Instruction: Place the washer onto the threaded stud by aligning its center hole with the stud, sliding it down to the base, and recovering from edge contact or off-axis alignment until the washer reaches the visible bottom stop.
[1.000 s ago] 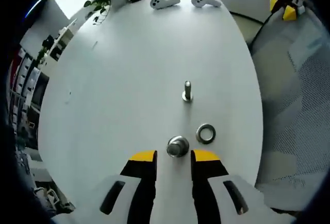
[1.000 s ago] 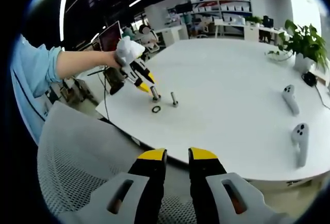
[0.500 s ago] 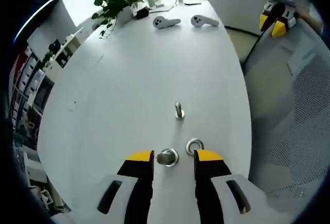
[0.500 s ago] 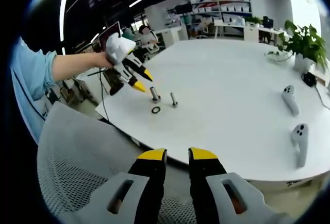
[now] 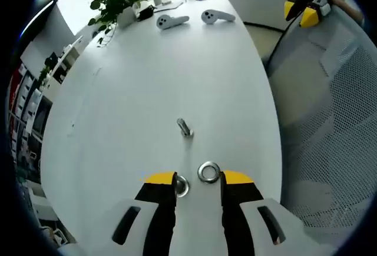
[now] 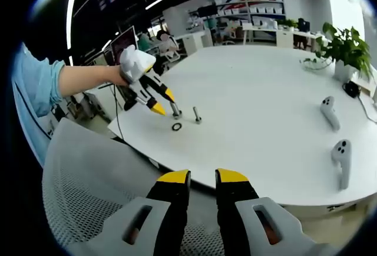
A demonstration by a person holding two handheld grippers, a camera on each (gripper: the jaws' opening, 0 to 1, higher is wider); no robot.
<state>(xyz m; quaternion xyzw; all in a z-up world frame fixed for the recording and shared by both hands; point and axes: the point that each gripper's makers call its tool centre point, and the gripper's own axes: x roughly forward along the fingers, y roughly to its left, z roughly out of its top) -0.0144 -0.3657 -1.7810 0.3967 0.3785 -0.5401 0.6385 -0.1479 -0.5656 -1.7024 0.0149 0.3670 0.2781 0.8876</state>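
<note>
The steel washer lies flat on the white table, between the yellow tips of my left gripper, which is open around it. A short bolt with a round head stands beside the left jaw's inner edge, partly hidden by it. The thin threaded stud stands upright just beyond, bare. From the right gripper view, a hand holds the left gripper tilted down over the washer, with the stud to its right. My right gripper hovers off the table, open a little, holding nothing.
Two white handheld controllers and a potted plant sit at the table's far end. A grey mesh chair stands off the right edge, under the right gripper. The table's edge runs near the washer.
The left gripper has come forward and down, so the washer and the short bolt now lie between its tips. The right gripper has hardly moved.
</note>
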